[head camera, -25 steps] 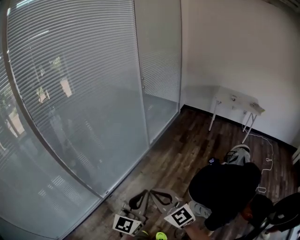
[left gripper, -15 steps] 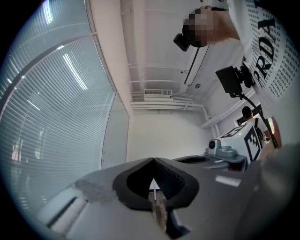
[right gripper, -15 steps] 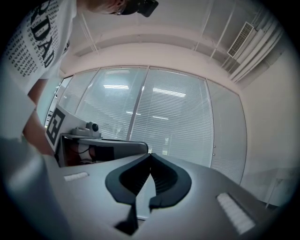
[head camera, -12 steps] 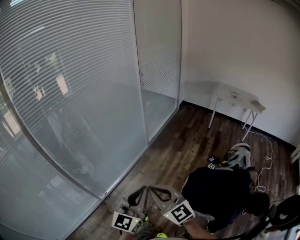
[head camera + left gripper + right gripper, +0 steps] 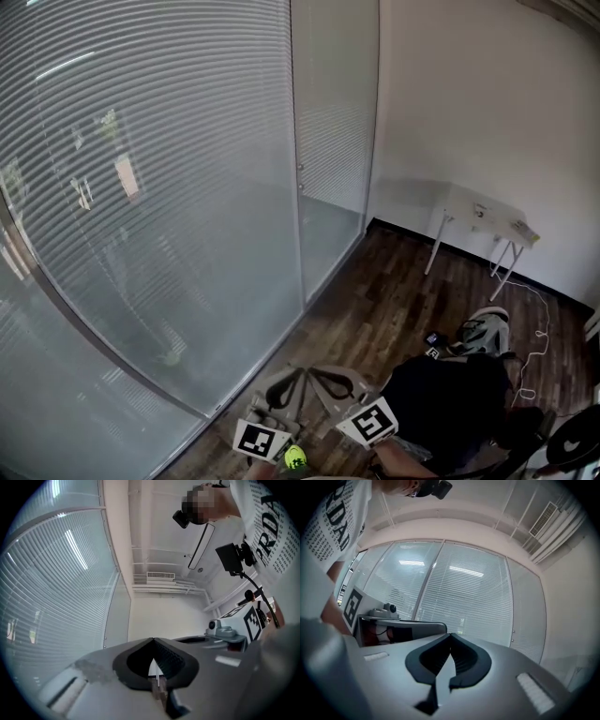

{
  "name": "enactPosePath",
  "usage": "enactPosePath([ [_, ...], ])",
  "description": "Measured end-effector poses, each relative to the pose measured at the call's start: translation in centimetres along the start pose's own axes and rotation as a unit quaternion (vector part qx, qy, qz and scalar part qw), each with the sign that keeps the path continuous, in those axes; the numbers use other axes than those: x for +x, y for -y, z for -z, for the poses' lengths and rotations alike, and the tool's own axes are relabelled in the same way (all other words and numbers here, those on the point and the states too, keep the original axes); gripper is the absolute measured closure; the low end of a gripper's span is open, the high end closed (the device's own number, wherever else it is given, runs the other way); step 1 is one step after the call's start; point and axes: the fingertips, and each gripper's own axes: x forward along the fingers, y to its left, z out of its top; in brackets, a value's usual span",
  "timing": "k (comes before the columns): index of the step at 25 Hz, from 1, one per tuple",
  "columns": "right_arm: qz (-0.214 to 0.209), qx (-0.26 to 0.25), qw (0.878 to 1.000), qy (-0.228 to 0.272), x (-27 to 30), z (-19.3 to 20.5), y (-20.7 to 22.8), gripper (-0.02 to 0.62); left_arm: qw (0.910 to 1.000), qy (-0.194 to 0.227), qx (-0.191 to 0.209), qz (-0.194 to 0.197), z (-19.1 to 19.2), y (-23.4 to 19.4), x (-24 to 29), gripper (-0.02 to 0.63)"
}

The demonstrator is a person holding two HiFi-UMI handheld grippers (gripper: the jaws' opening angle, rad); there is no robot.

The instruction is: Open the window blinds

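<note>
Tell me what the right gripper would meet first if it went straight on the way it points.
Probably the window blinds: the right gripper, jaws shut and empty, aims at their closed slats, with nothing visible in between. How far off they are is unclear.

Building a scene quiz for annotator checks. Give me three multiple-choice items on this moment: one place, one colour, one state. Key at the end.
1. Where does the white table stand?
A) middle of the room
B) against the white wall
C) on a sofa

2. What colour is the floor?
A) dark brown wood
B) grey carpet
C) white tile

3. How are the left tool and right tool?
A) both wide open
B) one gripping a cord
C) both shut, empty

Key: B, the table's legs stand at the wall's foot; A, brown planks show; C, each tool's jaws meet with nothing between.
</note>
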Motion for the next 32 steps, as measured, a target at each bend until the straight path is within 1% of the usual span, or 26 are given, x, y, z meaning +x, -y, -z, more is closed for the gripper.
enactPosePath([
  [5,0.015,0.002,1.000,0.009,4.6,-0.3,2.0,0.588,0.9995,-0.019,0.021,0.010,0.5,-4.6,1.7,0.614],
  [7,0.022,-0.003,1.000,0.008,6.1,0.3,2.7,0.588,0.9996,-0.016,0.018,0.014,1.0,-6.1,2.3,0.614],
  [10,0.030,-0.009,0.999,0.006,8.1,1.3,3.3,0.588,0.9998,0.001,0.003,0.018,1.4,-7.9,2.8,0.614],
  [15,0.038,-0.011,0.999,0.000,11.4,0.0,4.0,0.588,0.9992,-0.016,0.022,0.030,0.5,-11.4,3.6,0.614],
  [19,0.040,-0.017,0.999,-0.011,12.5,0.3,4.4,0.588,0.9995,-0.014,0.010,0.027,0.7,-12.7,4.0,0.614],
  [22,0.039,-0.023,0.999,-0.022,12.6,0.9,4.4,0.588,0.9996,-0.009,0.005,0.028,1.2,-12.7,4.0,0.614],
  [26,0.038,-0.028,0.999,-0.017,12.7,0.3,5.5,0.588,0.9996,-0.006,0.003,0.028,0.7,-12.8,5.2,0.614],
  [32,0.029,-0.031,0.999,-0.016,15.8,3.4,7.6,0.588,0.9997,-0.010,0.008,0.023,3.7,-15.8,7.1,0.614],
])
